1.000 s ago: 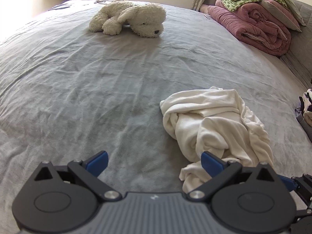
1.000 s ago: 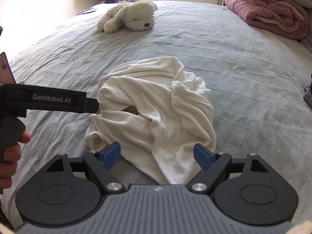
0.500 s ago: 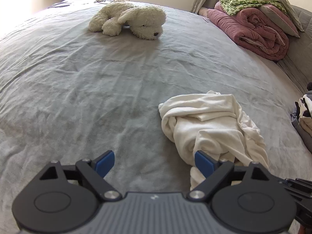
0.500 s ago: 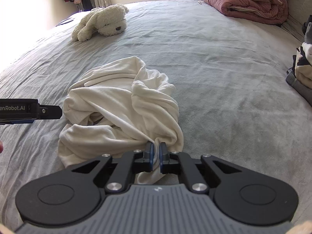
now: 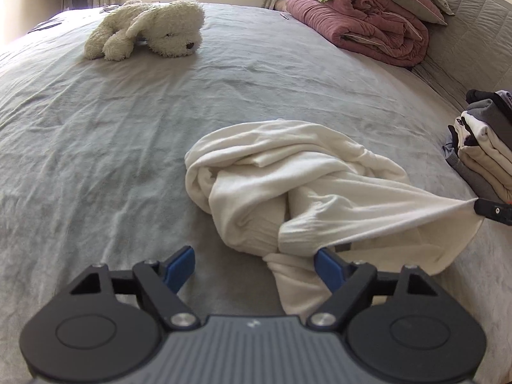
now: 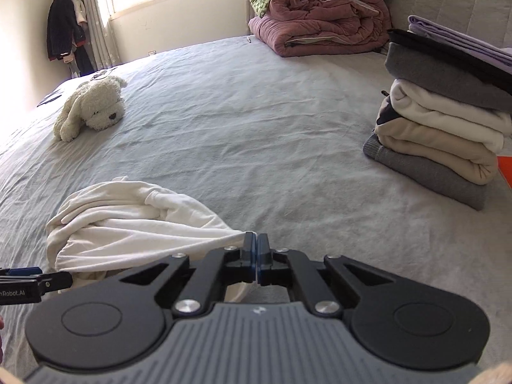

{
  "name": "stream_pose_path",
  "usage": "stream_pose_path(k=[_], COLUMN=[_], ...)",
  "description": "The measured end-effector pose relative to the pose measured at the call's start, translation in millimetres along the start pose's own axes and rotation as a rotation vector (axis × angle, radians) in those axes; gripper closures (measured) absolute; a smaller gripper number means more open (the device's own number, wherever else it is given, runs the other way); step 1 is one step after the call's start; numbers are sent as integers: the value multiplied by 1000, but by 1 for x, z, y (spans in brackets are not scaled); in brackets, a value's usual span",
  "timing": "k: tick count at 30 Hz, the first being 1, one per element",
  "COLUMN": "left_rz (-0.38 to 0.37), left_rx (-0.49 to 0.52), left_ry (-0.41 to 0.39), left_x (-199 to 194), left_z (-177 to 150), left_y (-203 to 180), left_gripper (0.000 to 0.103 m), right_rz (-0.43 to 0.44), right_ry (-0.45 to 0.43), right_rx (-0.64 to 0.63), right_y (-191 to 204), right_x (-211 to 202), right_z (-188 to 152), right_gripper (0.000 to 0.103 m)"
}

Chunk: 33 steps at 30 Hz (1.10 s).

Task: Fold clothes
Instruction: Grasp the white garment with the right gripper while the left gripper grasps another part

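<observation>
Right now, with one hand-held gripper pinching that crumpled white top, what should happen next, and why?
Probably the left hand-held gripper, its jaws closing on nothing yet, should pinch the bunched hem beside it. The right hand-held gripper already stretches one corner of the white top, and spreading it flat likely needs a second grip.

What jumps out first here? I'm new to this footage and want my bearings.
A crumpled white garment lies mid-bed on the grey bedspread, one edge pulled taut by the shut right claw. The left claw is closing beside it, gripping nothing. A stack of folded clothes sits right; a plush dog lies far left.
</observation>
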State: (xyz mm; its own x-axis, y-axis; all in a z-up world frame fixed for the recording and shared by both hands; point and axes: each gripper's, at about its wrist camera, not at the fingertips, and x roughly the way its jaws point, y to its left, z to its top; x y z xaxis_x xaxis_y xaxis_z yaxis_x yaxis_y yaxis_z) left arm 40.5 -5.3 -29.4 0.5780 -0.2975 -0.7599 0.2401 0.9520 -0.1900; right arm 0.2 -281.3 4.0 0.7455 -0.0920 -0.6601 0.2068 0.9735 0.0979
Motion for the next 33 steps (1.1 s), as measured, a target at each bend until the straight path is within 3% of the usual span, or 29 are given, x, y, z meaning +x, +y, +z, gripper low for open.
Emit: stream_pose_path(k=[2, 8, 11, 13, 15, 16, 17, 18, 19, 21, 24, 27, 33], left_rz=[-19, 23, 44, 47, 49, 49, 46, 44, 37, 20, 14, 27, 52], left_rx=[8, -22, -59, -83, -100, -111, -124, -138, -162, -217, -272, -262, -221], left_ry=[-11, -38, -40, -35, -46, -52, -58, -64, -66, -71, -99, -142, -200], left_x=[-3, -1, 6, 12, 16, 16, 17, 18, 18, 18, 13, 5, -5], left_z=[0, 6, 9, 9, 10, 11, 11, 12, 13, 17, 24, 34, 51], left_y=[-1, 8, 16, 19, 20, 22, 23, 24, 27, 35, 44, 48, 57], left_gripper=[20, 20, 27, 35, 40, 52, 58, 74, 90, 98, 99, 99, 100], right_rz=[-13, -33, -31, -25, 13, 35, 70, 103, 144, 229, 326, 381, 396], right_ry=[4, 44, 45, 52, 49, 48, 42, 38, 40, 50, 76, 74, 65], right_rx=[42, 97, 83, 72, 58, 49, 37, 24, 2, -47, -125, -222, -352], right_y=[-14, -31, -26, -21, -12, -7, 1, 8, 18, 39, 72, 101, 137], right_x=[4, 19, 20, 21, 19, 18, 15, 13, 12, 9, 11, 11, 19], right_z=[3, 1, 0, 0, -1, -1, -1, -2, -3, -6, -15, -23, -36], right_gripper=[103, 103, 102, 97, 75, 65, 47, 42, 42, 42, 42, 42, 42])
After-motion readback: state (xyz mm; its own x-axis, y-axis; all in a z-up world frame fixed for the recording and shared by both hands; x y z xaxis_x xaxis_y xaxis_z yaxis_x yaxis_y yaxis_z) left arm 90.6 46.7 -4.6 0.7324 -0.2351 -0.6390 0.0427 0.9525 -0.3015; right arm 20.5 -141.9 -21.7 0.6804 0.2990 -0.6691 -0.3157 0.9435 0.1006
